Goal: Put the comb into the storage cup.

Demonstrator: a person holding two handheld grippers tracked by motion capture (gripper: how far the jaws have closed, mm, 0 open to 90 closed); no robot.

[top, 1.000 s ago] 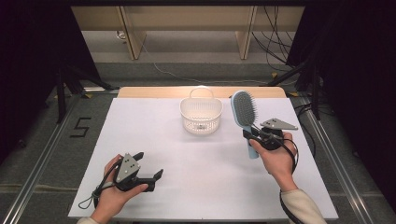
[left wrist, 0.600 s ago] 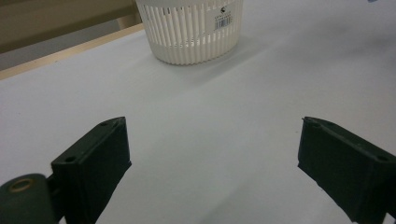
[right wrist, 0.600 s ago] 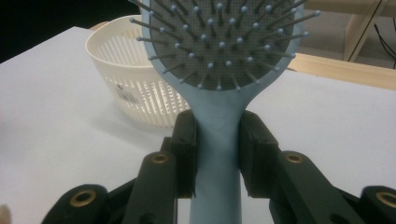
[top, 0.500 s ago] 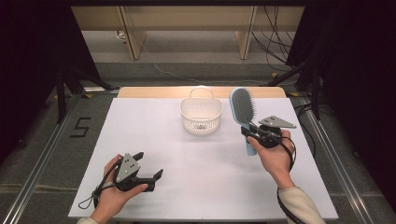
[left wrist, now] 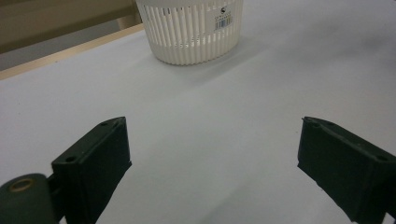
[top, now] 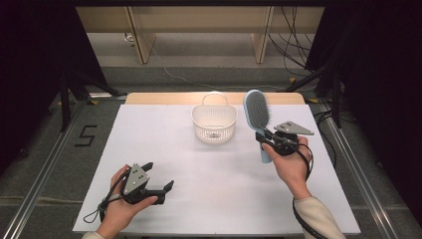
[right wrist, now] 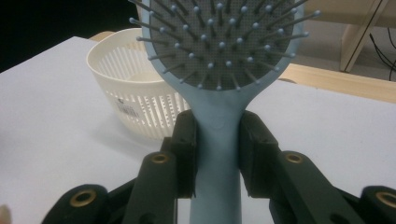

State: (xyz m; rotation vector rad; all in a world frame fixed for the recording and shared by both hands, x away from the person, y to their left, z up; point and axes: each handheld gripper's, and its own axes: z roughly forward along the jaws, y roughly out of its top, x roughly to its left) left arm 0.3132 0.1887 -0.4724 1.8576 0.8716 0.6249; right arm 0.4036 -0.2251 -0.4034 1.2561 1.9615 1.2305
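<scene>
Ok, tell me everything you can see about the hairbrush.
The hairbrush is a light blue paddle brush that looks like plastic, with an oval grey cushion set with ball-tipped pins. The right tongs are shut on its handle just below the head, one pad on each side. It is held off the white table, head pointing away from the person, just to the right of the cream slotted basket without touching it.

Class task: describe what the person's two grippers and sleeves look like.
Both the left gripper and right gripper are black, two-jawed, with flat blocky pads and brass-coloured screw eyelets. Each carries a grey three-cornered plate and trails a black cable. The right arm wears a cream sleeve.
</scene>
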